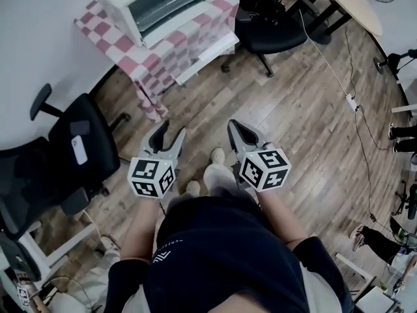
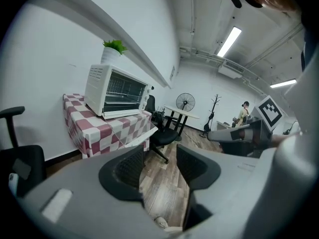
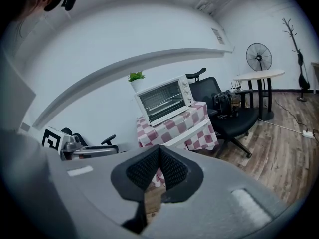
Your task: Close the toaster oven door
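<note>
My left tool (image 1: 171, 130) stands wide and empty, my right tool (image 1: 234, 128) pinched together on nothing; the toaster oven (image 1: 163, 5) sits well ahead on its table (image 1: 171, 52).

The toaster oven (image 1: 166, 5) stands on the bench (image 1: 124, 44), against the wall, with a potted plant (image 2: 114, 46) just above its top; an office chair (image 1: 273, 31) stands on the floor (image 1: 306, 122) right of the bench, and behind it are a round table (image 2: 182, 112) and a fan (image 2: 185, 101). A second chair (image 1: 65, 155) stands at the person's left; the left tongs (image 1: 172, 129) and right tongs (image 1: 236, 128) hang side by side above the floor, well apart from the bench ahead.
</note>
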`<act>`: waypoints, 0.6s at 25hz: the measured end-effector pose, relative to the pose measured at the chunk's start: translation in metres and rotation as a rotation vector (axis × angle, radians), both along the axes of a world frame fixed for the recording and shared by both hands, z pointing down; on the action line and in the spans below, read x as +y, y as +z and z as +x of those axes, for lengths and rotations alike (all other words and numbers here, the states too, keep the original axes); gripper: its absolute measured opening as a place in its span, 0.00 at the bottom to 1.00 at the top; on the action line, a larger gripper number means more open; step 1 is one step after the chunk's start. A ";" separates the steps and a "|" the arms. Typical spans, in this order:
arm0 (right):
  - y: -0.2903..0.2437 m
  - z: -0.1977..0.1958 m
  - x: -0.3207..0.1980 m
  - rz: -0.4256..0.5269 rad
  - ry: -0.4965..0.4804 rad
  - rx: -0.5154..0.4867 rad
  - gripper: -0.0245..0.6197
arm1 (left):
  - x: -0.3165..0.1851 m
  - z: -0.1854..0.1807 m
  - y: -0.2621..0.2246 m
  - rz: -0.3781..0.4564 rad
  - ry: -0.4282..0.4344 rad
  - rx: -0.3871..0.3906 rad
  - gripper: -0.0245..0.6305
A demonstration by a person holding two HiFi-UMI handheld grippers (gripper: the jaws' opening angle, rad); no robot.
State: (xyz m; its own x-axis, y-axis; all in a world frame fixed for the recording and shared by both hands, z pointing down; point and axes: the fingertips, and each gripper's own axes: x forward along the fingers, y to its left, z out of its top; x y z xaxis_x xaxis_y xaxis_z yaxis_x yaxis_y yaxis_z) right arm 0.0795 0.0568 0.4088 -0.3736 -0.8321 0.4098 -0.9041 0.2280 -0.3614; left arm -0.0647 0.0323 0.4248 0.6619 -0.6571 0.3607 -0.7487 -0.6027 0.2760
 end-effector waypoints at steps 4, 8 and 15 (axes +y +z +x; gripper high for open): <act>0.004 0.012 -0.038 -0.008 -0.050 -0.007 0.04 | -0.031 0.014 0.010 -0.015 -0.031 -0.018 0.36; 0.012 0.022 -0.064 -0.032 -0.102 -0.020 0.04 | -0.049 0.026 0.028 -0.060 -0.063 -0.048 0.37; 0.029 0.030 -0.092 -0.070 -0.190 -0.035 0.04 | -0.069 0.034 0.042 -0.079 -0.135 -0.080 0.38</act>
State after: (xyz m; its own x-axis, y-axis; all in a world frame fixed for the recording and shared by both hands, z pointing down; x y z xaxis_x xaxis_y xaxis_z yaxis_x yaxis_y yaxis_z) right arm 0.1094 -0.0355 0.4377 -0.5363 -0.7151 0.4483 -0.8337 0.3662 -0.4133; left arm -0.0308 -0.0372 0.4664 0.5370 -0.7052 0.4630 -0.8427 -0.4743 0.2548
